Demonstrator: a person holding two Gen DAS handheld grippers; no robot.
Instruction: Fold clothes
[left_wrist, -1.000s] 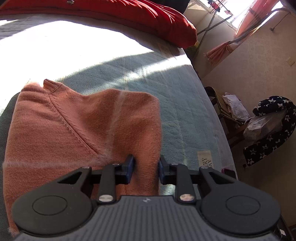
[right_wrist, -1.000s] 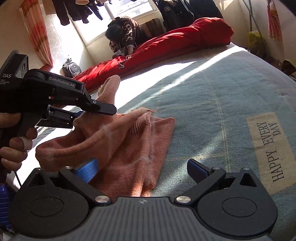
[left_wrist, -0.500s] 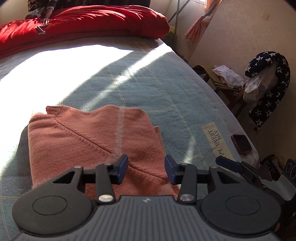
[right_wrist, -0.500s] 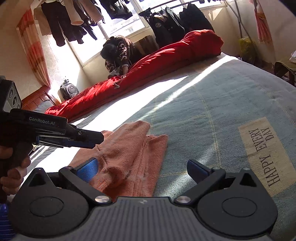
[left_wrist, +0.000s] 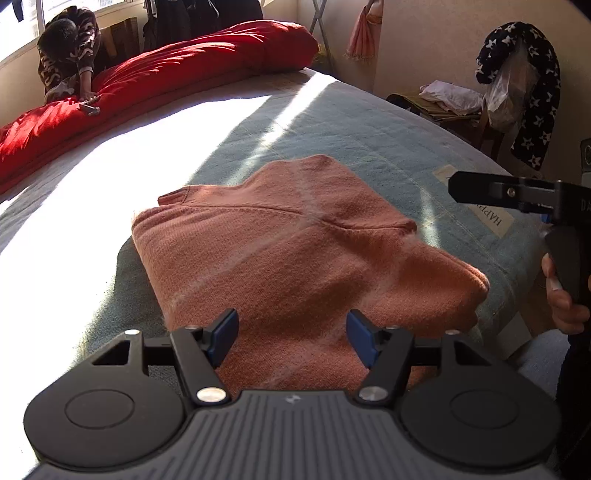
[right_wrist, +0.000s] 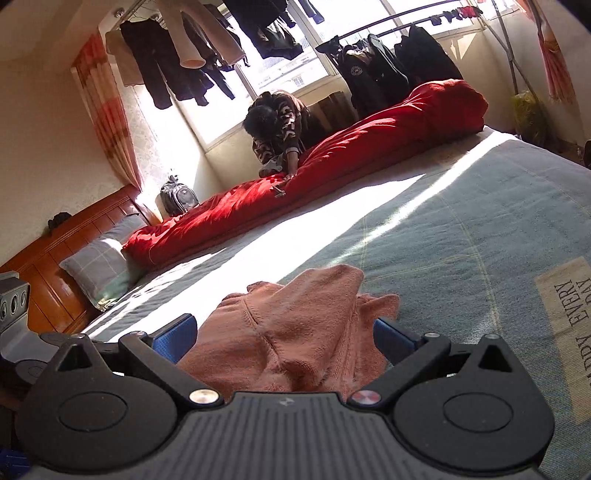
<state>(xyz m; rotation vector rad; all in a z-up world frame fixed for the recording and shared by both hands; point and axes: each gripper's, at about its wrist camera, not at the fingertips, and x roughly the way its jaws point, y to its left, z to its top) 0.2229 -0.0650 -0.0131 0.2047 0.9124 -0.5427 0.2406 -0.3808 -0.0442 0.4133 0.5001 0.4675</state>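
Observation:
A salmon-pink knit sweater (left_wrist: 295, 254) lies folded into a compact rectangle on the blue-grey bedspread (left_wrist: 369, 140). My left gripper (left_wrist: 291, 334) is open and empty, hovering just above the sweater's near edge. The sweater also shows in the right wrist view (right_wrist: 295, 328), low and close. My right gripper (right_wrist: 284, 334) is open and empty, its blue pads either side of the sweater's near end. The right gripper's black body (left_wrist: 517, 192) shows at the right of the left wrist view, held in a hand beside the bed edge.
A long red duvet (right_wrist: 332, 166) lies along the bed's far side, with a person (right_wrist: 277, 122) leaning on it. A pillow (right_wrist: 99, 262) and wooden headboard (right_wrist: 55, 251) are at the left. A chair with clothes (left_wrist: 454, 103) stands beyond the bed's right edge.
My left gripper opened, let go of the sweater and pulled back. The lifted part of the sweater now lies flat, folded. The right gripper drew back and lower, still open.

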